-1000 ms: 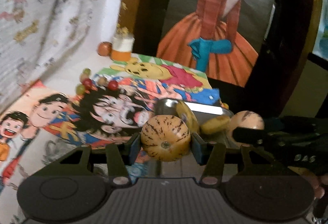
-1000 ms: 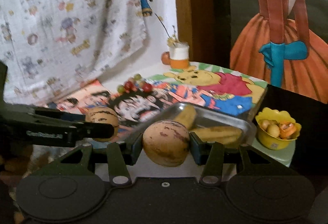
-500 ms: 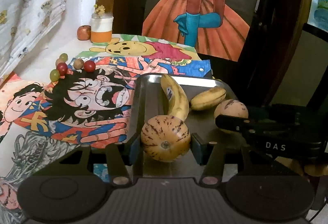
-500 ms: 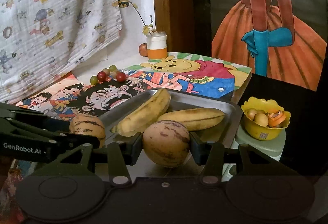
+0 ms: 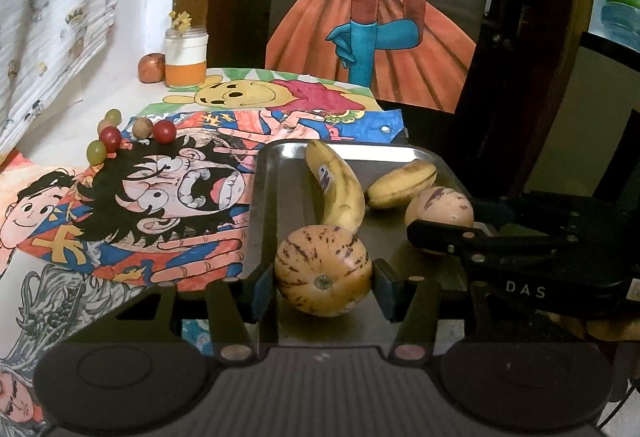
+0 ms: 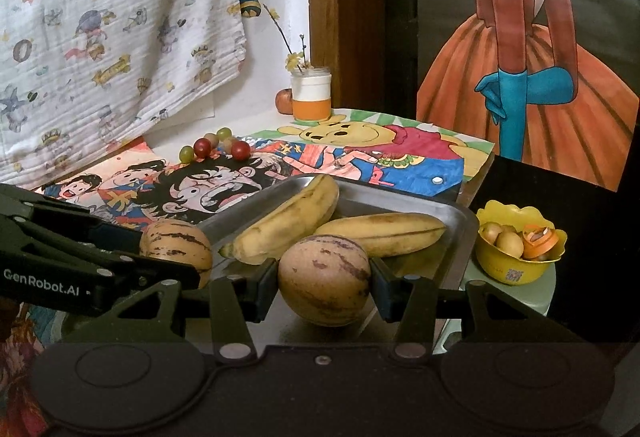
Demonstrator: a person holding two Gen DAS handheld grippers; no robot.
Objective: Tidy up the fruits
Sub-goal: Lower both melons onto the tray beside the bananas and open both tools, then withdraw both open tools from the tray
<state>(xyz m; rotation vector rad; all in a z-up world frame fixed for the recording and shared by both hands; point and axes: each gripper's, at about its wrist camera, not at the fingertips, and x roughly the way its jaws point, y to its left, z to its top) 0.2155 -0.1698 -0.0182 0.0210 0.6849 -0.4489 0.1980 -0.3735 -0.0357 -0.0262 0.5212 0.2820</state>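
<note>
My left claw point(image 5: 324, 279) clamps a round, purple-streaked pepino melon point(image 5: 323, 271); my right claw point(image 6: 324, 287) clamps a smoother one point(image 6: 324, 279). Both hang over the shiny steel tray point(image 5: 280, 165) holding two curved bananas point(image 5: 340, 189).

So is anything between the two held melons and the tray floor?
Nothing visible. The left melon and right melon hang over bare tray near its front edge; the two bananas lie further back.

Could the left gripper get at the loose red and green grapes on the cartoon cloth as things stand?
Probably not yet: the left gripper is shut on a speckled yellow round melon over the metal tray. The grapes lie unobstructed on the cloth, so the way is free once it lets go.
</note>
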